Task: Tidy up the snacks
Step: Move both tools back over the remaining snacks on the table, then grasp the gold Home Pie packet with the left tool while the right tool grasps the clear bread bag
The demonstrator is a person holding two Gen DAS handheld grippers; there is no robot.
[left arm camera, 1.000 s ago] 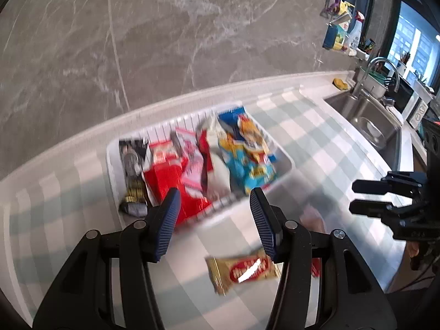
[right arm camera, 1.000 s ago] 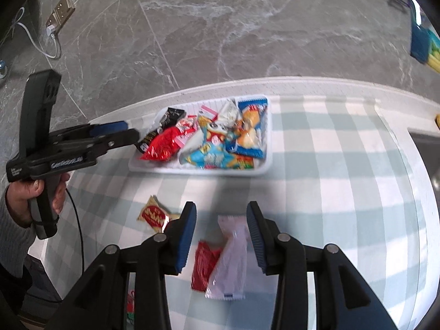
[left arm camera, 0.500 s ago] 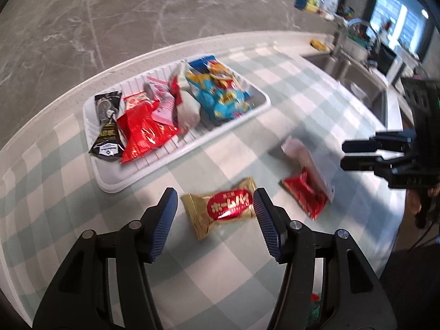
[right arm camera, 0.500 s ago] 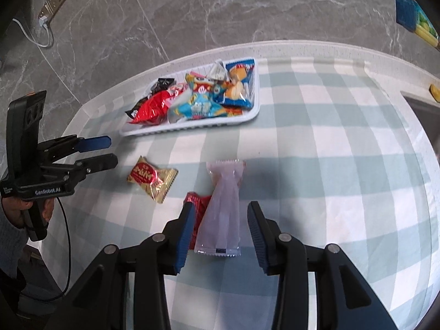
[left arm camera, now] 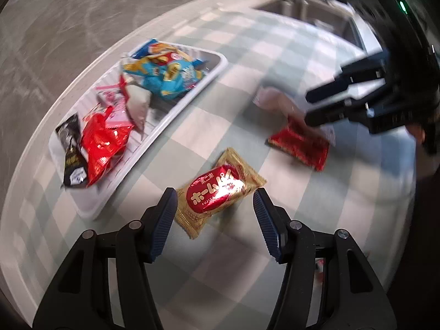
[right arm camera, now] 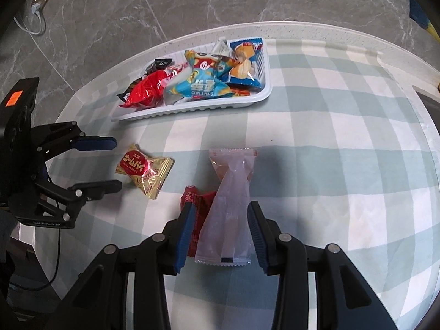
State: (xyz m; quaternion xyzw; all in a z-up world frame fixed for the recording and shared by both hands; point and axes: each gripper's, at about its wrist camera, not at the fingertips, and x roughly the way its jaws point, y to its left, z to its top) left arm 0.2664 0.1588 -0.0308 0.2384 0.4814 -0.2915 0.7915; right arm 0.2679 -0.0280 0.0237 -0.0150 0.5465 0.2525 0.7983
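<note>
Left wrist: left hand-held gripper released astride gold snack; right hand-held gripper released astride pink packet.

Daylight falls evenly over the checked tablecloth; the left wrist view is smeared by motion blur toward its far edge, the right wrist view sharp. Glare flashes on the gold snack wrapper, soft shadows pool beneath both grippers, fisheye bending every edge
</note>
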